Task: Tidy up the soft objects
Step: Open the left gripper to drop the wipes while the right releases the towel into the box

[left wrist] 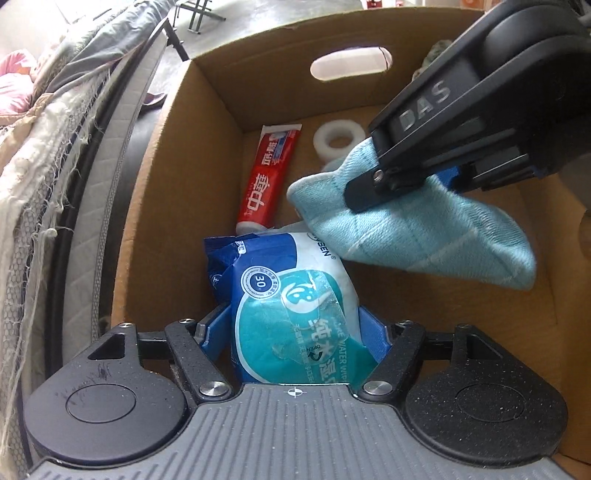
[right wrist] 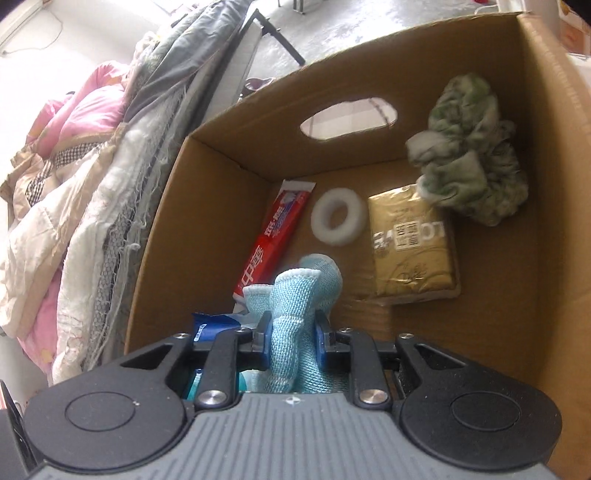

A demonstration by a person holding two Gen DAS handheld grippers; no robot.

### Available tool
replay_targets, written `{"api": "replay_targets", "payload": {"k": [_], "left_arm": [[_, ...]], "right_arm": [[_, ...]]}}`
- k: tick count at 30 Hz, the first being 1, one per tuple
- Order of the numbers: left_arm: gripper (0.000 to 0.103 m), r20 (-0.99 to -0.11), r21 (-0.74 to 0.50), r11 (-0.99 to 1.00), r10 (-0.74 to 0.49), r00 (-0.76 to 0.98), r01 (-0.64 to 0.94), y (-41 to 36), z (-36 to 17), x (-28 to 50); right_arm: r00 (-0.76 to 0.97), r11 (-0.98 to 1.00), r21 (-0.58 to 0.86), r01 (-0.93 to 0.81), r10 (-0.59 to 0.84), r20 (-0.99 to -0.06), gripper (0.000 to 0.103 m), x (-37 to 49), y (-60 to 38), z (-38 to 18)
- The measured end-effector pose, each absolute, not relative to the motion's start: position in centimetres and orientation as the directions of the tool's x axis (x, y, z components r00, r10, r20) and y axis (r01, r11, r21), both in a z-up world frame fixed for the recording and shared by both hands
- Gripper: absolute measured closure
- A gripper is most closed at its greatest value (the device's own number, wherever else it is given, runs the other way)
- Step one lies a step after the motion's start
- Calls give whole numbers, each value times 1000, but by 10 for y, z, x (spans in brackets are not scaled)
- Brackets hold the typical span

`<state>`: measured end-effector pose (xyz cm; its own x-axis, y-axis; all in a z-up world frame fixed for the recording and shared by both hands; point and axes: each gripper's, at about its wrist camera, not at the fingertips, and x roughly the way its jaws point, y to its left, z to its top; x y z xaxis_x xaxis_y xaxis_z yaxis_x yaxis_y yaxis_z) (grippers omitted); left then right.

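Left of the frame in both my views, a heap of frayed bedding [right wrist: 92,221] lies stacked in layers. A pink quilt [right wrist: 85,114] sits at its upper left. A quilted white mattress [left wrist: 110,155] edge runs beside it. Above, there is pale floor [right wrist: 332,33], with dark metal legs [left wrist: 201,14] standing on it.

Both wrist views angled steeply down, close above the cardboard box [left wrist: 207,122], sharing its far wall.
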<state>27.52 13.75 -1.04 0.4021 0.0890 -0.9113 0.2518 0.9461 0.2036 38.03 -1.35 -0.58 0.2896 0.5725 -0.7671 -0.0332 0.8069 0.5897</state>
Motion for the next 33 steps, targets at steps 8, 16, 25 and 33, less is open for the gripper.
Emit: {"api": "replay_targets", "payload": {"k": [8,16,25,33], "left_arm": [[12,-886,254,926,108,451,279,131,-9,273],[9,-873,257,923,95,479,285,124,1,268],[9,-865,237,935,79,496,263,125,11,260],[9,-851,188,952,35,523,242,120,39,234]], "right_arm": [[273,817,576,-14,557,-784,53,378,-12,-8],[304,800,599,-20,576,-759,52,373,-24,1],[384,775,623,-108,610,-693,52,349,-42,37],[461,747,643,-167,636,-619,50,299,-75,70]]}}
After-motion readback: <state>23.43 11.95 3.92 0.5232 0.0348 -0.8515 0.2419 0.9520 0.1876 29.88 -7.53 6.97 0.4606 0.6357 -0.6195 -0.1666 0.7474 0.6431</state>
